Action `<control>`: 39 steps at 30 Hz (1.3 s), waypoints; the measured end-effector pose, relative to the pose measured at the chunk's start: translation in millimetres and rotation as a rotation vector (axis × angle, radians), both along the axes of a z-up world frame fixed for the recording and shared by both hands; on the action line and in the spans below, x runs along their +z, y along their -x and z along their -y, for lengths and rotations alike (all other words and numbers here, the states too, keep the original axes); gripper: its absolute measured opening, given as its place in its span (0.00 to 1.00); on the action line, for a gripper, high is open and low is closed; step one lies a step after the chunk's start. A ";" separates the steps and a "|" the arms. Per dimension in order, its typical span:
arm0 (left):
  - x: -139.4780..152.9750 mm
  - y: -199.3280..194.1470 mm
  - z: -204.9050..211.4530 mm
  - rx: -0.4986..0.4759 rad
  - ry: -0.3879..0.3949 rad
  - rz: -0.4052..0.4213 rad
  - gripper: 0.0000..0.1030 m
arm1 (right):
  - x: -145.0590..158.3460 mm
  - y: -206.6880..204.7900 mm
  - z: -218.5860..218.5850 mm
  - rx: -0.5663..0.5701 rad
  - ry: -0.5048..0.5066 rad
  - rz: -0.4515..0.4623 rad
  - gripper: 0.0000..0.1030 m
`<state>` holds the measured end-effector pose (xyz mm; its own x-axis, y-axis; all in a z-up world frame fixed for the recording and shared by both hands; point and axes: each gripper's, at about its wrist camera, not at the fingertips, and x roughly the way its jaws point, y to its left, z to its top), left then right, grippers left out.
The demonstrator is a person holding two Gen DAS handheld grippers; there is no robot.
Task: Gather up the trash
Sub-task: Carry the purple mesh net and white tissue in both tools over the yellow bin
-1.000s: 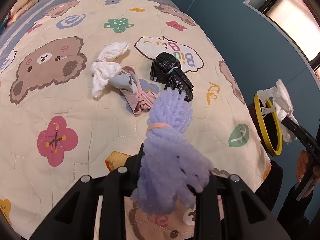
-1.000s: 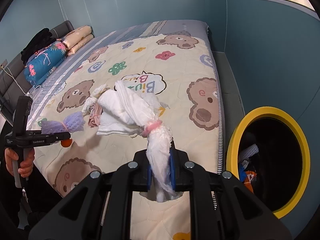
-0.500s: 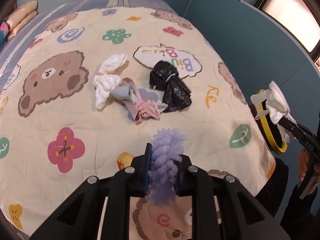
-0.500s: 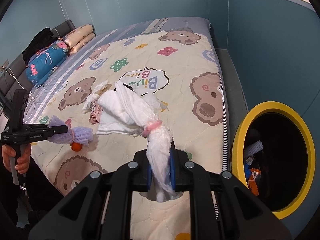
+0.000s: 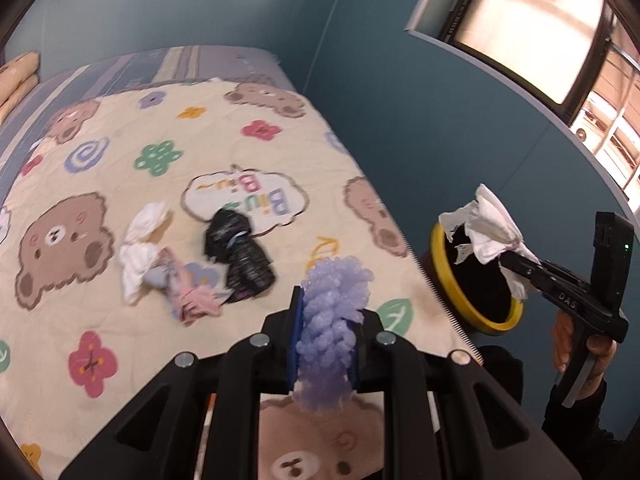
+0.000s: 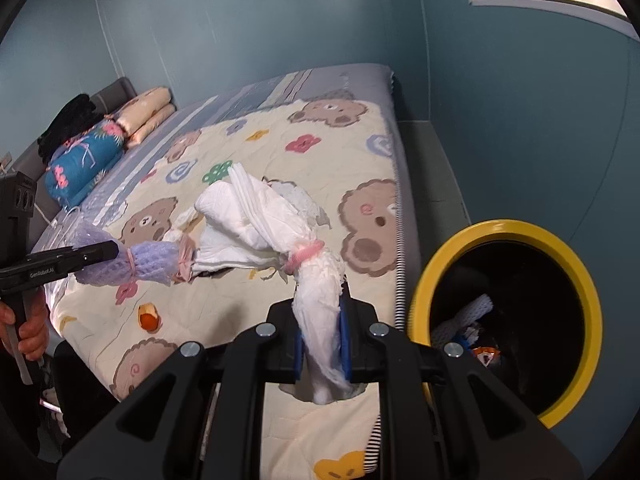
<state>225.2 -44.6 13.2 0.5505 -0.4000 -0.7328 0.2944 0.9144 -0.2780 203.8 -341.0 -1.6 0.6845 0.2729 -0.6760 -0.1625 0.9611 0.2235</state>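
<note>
My left gripper is shut on a purple foam net bundle and holds it above the bed's near edge; it also shows in the right wrist view. My right gripper is shut on a white tissue bundle tied with a pink band, held up beside the yellow-rimmed trash bin. In the left wrist view the white bundle hangs in front of the bin. On the quilt lie a black bag bundle, a white bundle and a pink-grey bundle.
The bed with a bear-print quilt fills the left. A small orange scrap lies near the quilt's front. Folded blankets and pillows sit at the bed's head. Blue walls stand close on the right. The bin holds several pieces of trash.
My left gripper has lifted and tilted up toward the right, carrying the purple bundle toward the bin side. My right gripper has moved a little closer to the bin with the white bundle.
</note>
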 end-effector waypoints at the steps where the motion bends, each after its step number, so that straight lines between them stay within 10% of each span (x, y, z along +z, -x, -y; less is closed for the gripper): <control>1: 1.7 -1.2 8.8 -0.015 0.005 0.006 0.16 | 2.4 1.9 7.5 -0.018 -0.003 0.006 0.13; 39: -41.6 -43.0 298.2 -0.376 0.066 -0.059 0.16 | -38.1 -5.2 209.6 -0.467 -0.128 -0.118 0.14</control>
<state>268.2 -342.7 -28.5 0.3136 -0.6131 -0.7251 0.5877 0.7251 -0.3590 209.0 -550.7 -39.7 0.6740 0.0416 -0.7375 0.3121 0.8889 0.3353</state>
